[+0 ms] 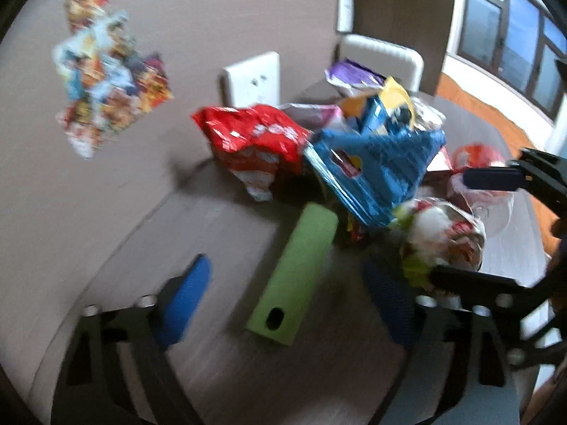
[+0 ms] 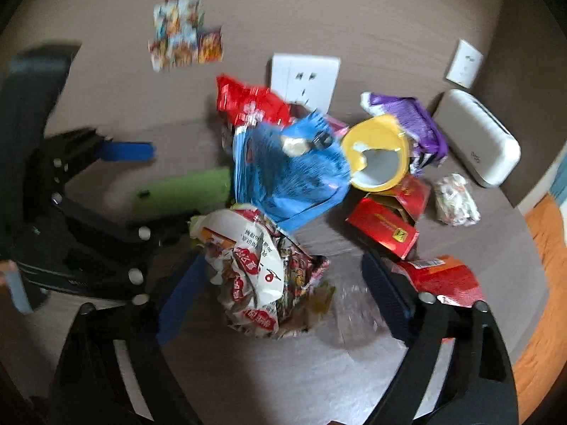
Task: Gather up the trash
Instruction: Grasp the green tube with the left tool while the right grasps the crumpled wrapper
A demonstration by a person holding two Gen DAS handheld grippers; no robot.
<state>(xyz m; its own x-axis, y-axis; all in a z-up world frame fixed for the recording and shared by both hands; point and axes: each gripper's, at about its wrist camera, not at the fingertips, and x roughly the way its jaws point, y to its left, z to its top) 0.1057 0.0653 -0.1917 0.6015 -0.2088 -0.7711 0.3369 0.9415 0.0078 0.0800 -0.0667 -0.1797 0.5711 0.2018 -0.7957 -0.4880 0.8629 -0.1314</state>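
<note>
A pile of trash lies on a grey table [image 2: 283, 389] against the wall. A green box [image 1: 296, 276] lies flat between the fingers of my open left gripper [image 1: 283, 301], touching neither pad. Behind it are a red snack bag [image 1: 255, 141] and a blue bag [image 1: 375, 163]. My right gripper [image 2: 280, 290] is open around a crumpled white and red wrapper bundle [image 2: 255, 272]; the pads stand apart from it. The right wrist view also shows the blue bag [image 2: 290, 173], a yellow cup [image 2: 379, 156], a purple wrapper [image 2: 414, 120] and red cartons [image 2: 386, 226].
A white case [image 2: 478, 138] stands at the back right. Wall sockets [image 2: 304, 78] and a strip of colourful stickers [image 2: 184, 28] are on the wall. A small crumpled wrapper [image 2: 455, 198] lies right of the cartons. An orange floor [image 2: 545, 283] shows past the table's right edge.
</note>
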